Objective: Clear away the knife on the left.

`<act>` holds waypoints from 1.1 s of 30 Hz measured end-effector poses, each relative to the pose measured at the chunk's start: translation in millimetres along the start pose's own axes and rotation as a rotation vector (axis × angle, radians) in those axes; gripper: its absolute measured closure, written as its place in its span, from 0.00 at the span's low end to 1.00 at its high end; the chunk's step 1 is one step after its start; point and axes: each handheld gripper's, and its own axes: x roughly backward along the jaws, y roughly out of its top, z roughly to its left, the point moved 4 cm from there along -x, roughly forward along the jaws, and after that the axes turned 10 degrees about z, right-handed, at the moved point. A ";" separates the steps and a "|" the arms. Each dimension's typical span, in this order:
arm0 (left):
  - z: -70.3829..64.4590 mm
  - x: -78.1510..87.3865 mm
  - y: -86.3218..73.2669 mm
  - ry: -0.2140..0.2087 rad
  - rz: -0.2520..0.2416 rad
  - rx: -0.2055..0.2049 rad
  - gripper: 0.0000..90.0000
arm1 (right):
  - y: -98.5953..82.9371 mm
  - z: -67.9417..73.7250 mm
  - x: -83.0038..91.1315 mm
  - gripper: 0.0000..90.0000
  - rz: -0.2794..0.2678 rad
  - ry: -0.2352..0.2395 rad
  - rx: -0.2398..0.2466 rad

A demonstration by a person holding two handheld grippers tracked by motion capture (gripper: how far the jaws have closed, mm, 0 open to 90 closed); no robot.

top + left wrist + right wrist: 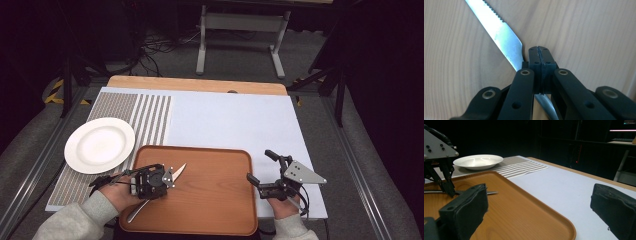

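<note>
A: Since it's the one thing being handled, where's the knife?

B: On the wooden tray, left part. It lies at a slant w/ the tip pointing up-right in the high view and the handle end toward the near-left corner. In the left gripper view the serrated blade runs up and to the left over the wood grain.

A: And the left gripper?

B: Jaws pressed together, pads meeting at a thin seam. The knife passes under or between them just where blade meets handle — it looks clamped on the knife, tips down at the tray.

A: Right gripper?

B: Jaws spread wide, nothing between them. It sits at the tray's right edge, partly over the white mat, pointing left across the tray.

A: Anything else nearby?

B: A white plate — empty, resting on the striped placemat left of the tray, well apart from the knife. The table's wooden edge shows at the far side.
</note>
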 end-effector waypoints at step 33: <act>21.7 0.0 -28.1 -0.007 0.015 0.126 1.00 | 0.5 -0.1 -2.0 0.02 0.003 0.001 0.005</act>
